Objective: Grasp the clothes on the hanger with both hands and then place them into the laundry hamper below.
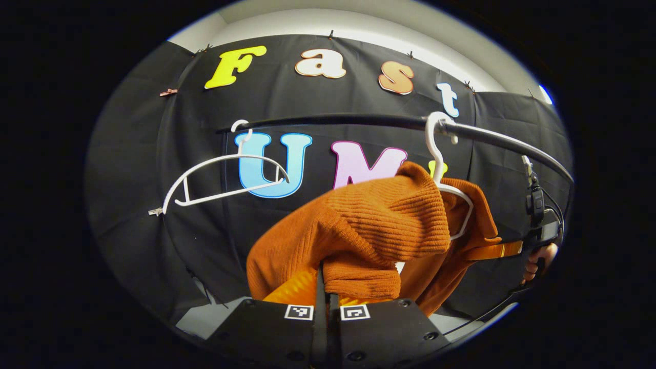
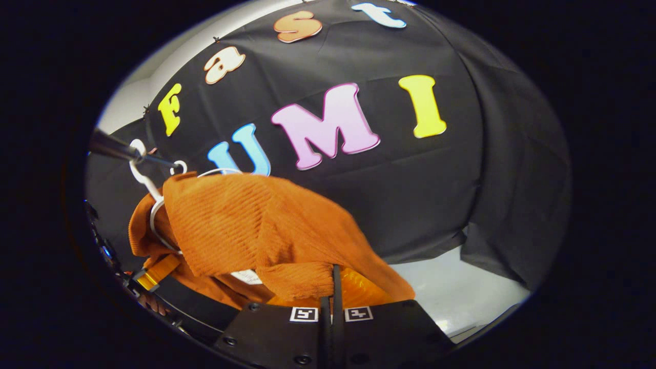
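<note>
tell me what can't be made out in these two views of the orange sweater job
- Laundry hamper: it would sit below what either view takes in.
- Left tongs in the left gripper view: the tips are buried in the orange sweater, so how much cloth they pinch is hidden.
- Right tongs in the right gripper view: the same.
- White hanger: its shoulders lie under the sweater, so whether the sweater is free of it is unclear.

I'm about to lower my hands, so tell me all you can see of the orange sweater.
The orange sweater is a ribbed knit, bunched and folded over. Part of it still drapes on the white hanger hooked on the black rail. The left gripper and the right gripper each pinch a fold of its edge, jaws closed.
</note>
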### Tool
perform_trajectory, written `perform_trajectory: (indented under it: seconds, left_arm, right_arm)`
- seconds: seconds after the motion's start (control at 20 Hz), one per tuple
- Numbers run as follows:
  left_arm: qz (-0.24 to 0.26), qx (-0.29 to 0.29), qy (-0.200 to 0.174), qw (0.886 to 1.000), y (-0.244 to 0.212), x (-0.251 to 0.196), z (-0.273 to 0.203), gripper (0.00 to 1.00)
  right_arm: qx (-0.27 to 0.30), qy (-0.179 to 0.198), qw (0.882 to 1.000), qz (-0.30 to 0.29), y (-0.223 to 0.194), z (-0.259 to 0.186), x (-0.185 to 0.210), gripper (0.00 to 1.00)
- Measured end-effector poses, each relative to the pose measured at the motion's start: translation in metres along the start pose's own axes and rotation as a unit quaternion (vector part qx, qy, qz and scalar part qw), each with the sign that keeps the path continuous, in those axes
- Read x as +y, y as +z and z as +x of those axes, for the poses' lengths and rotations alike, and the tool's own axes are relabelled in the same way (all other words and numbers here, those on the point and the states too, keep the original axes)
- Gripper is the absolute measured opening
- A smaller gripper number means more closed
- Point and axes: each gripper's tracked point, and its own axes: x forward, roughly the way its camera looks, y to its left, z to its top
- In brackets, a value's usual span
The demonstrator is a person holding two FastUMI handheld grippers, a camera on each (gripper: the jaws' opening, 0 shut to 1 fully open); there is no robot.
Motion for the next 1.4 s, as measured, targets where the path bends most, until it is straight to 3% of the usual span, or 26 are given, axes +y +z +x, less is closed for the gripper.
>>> perform_trajectory:
  seconds: [0.2,0.35,0.6,0.85,1.05,1.15,1.4]
  left_arm:
    - [0.020,-0.006,-0.010,1.000,0.013,-0.001,0.003,0.05]
    - [0.022,-0.010,-0.010,1.000,0.019,-0.001,0.003,0.05]
    - [0.017,-0.005,0.002,1.000,0.011,0.008,0.006,0.05]
    - [0.002,0.008,0.032,0.999,-0.012,0.044,0.009,0.05]
    - [-0.005,0.038,0.054,0.998,-0.051,0.074,0.009,0.05]
    - [-0.006,0.048,0.048,0.998,-0.074,0.079,0.009,0.05]
    - [0.031,0.044,-0.010,0.999,-0.120,0.060,0.009,0.05]
  right_arm:
    - [-0.087,-0.058,0.994,-0.026,0.057,-0.002,-0.031,0.04]
    - [-0.114,-0.080,0.990,-0.035,0.079,0.011,-0.047,0.04]
    - [-0.091,-0.085,0.992,-0.005,0.050,0.055,-0.070,0.04]
    - [-0.059,-0.046,0.997,0.030,-0.023,0.067,-0.053,0.04]
    - [-0.045,0.011,0.998,0.046,-0.062,0.053,-0.015,0.04]
    - [-0.040,0.040,0.998,0.038,-0.075,0.045,0.008,0.04]
    - [-0.026,0.107,0.994,0.011,-0.099,0.024,0.067,0.04]
